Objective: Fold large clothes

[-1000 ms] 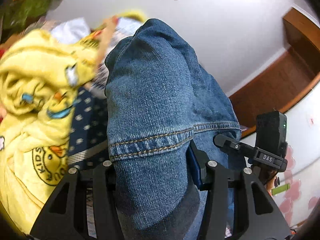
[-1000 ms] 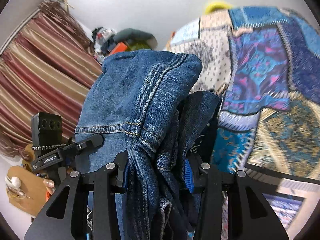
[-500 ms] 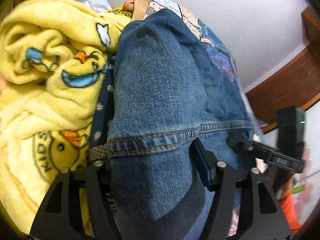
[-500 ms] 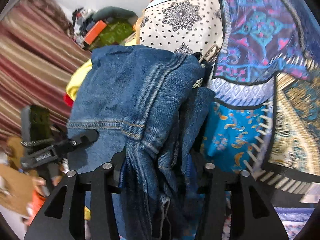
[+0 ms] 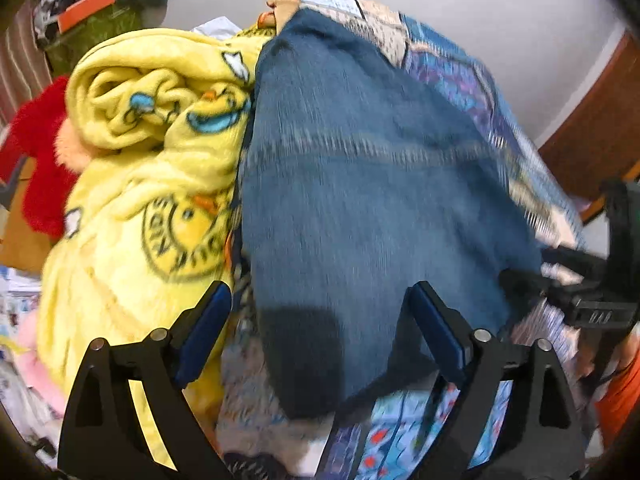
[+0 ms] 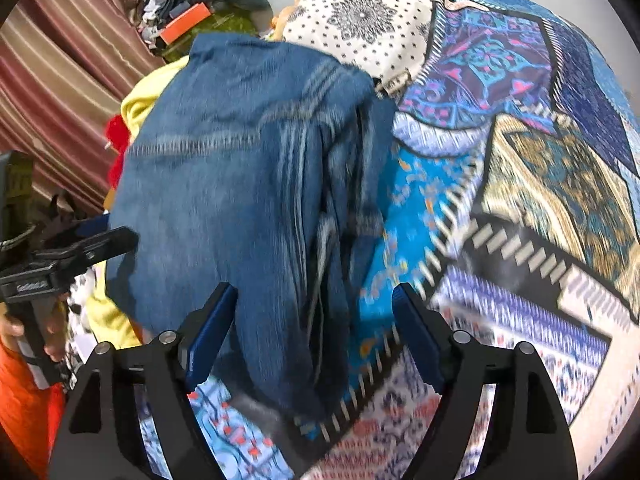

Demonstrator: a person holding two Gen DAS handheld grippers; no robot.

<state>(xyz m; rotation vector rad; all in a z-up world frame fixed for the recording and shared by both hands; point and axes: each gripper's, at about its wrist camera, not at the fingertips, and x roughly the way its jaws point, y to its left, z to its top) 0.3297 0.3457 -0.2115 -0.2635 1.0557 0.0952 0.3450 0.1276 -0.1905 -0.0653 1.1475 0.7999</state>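
A folded pair of blue jeans [image 5: 360,184] lies on the patterned bedspread [image 5: 472,80], its near edge between the jaws of my left gripper [image 5: 320,316]. That gripper is open and the denim hangs free of its blue pads. In the right wrist view the same jeans [image 6: 240,184] lie in a thick fold on the bedspread [image 6: 520,140]. My right gripper [image 6: 312,316] is open too, its pads either side of the denim's near edge without pinching it. The left gripper shows at the left edge of the right wrist view [image 6: 60,264].
A rumpled yellow fleece blanket [image 5: 152,168] lies against the jeans' left side, with a red fuzzy item [image 5: 36,152] beyond it. Striped curtains [image 6: 60,80] and a pile of clutter [image 6: 192,16] stand behind. A wooden frame [image 5: 592,128] is at the right.
Both grippers carried the jeans down onto the bed, then opened and let go. The jeans now rest on the bedspread beside the yellow blanket.
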